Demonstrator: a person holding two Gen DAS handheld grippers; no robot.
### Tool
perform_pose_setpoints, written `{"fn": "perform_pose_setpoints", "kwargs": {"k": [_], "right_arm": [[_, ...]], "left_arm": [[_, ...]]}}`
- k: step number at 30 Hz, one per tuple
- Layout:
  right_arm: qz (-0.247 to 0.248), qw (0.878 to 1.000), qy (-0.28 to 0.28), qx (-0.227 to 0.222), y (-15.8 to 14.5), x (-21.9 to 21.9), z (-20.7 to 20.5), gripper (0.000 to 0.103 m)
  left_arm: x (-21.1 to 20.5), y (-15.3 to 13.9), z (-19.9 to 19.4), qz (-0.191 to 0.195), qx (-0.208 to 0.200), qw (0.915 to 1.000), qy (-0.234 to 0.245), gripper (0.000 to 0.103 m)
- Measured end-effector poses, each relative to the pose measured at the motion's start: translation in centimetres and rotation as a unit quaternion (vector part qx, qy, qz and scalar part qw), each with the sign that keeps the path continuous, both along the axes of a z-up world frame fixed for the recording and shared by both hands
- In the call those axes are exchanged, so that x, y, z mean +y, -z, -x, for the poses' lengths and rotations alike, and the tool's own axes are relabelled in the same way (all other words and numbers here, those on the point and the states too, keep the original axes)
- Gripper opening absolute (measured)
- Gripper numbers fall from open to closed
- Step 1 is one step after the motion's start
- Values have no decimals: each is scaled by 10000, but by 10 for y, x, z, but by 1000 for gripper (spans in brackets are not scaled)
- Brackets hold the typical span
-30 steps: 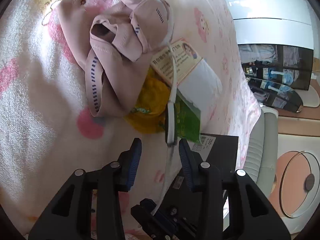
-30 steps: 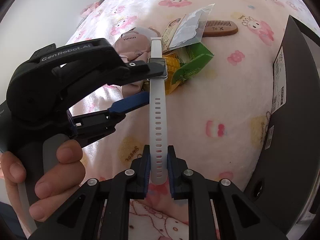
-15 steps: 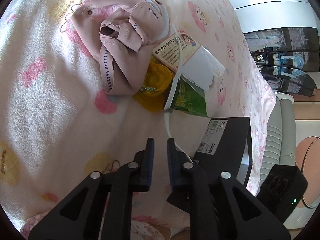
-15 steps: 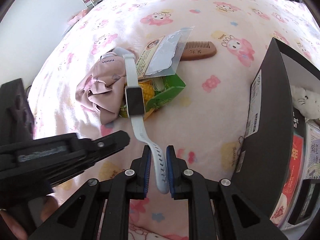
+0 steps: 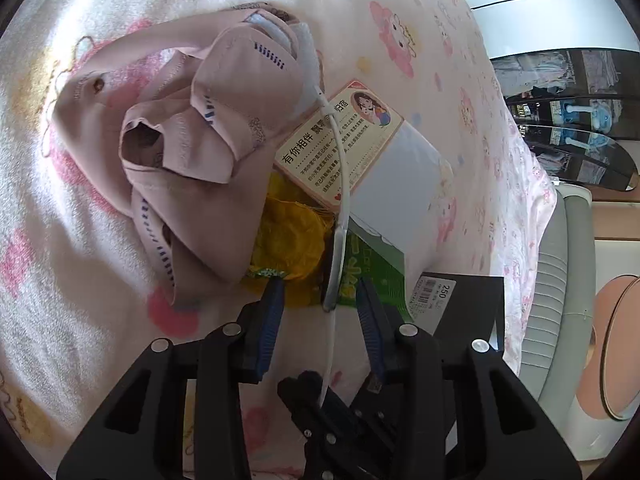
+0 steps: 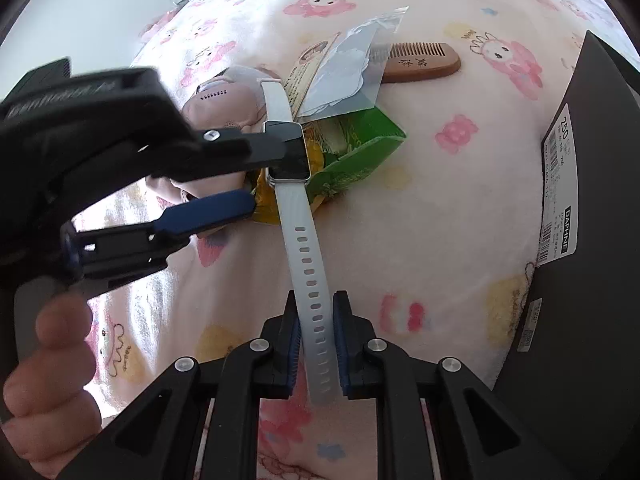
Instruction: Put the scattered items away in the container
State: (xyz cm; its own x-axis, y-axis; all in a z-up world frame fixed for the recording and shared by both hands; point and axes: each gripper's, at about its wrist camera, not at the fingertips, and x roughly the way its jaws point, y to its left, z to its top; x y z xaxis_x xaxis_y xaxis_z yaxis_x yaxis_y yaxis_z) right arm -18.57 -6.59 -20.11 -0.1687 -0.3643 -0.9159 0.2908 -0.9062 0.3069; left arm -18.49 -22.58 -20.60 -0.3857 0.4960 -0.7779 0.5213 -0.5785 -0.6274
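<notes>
My right gripper (image 6: 316,344) is shut on the perforated strap of a white smartwatch (image 6: 304,248), which hangs above the bed. In the left wrist view the watch (image 5: 334,272) shows edge-on between the blue pads (image 5: 272,308) of my left gripper (image 5: 320,304). Its jaws are opening, with a gap on each side of the watch body. From the right wrist view the left gripper (image 6: 274,176) reaches in from the left at the dark watch face. The black box (image 6: 592,200) stands open at the right.
On the pink cartoon blanket (image 6: 460,240) lie a pink garment (image 5: 192,152), a card packet (image 5: 340,144), a green and yellow snack packet (image 6: 360,152) and a wooden comb (image 6: 420,62). A person's hand (image 6: 52,360) holds the left gripper. The box's corner (image 5: 468,300) is close by.
The left gripper, drawn back and nearly shut half a second ago, has come up to the watch again with wider jaws around its body. The right gripper has kept hold of the strap.
</notes>
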Motion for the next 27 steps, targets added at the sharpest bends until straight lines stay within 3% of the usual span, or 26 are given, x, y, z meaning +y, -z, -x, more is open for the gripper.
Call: {"fn": "perform_pose_setpoints", "kwargs": {"k": [2,4,12,15,16,18,20,24,27], "right_arm": [[25,10000,12,12,0,-1,-3,13],[123,9999,56,-37,-1,0,-5,13],[107,9999,21,25,-8,-6,-18,14],[-11,10000,14,97,-8,-9,-22,14],[-40,9999,14,104,-7,-10,-22,14],[-44,10000,39,47,-5,-11,-22,14],[-12,10000,61,6,-5,-12,-24,14],[-5,10000,-19,56,-11,-14,-33,14],[54,9999,-113,11,-16,-7,-30,14]], "left_arm": [[2,-1,2,98,57,9999,27,16],[2,-5,-2,75,188,9998,10,10],[-13,-35,-63,367,332,9978,-435,7],[-21,-32,-86,67,264,9986,-445,7],[-23,-28,-90,-149,252,9988,-396,8],[-29,-21,-94,-445,202,9979,-424,20],[-39,-19,-96,-381,84,9972,-639,29],[-57,-10,-93,-212,-125,9954,-930,36],[-65,4,-98,-314,-318,9926,-1129,39]]}}
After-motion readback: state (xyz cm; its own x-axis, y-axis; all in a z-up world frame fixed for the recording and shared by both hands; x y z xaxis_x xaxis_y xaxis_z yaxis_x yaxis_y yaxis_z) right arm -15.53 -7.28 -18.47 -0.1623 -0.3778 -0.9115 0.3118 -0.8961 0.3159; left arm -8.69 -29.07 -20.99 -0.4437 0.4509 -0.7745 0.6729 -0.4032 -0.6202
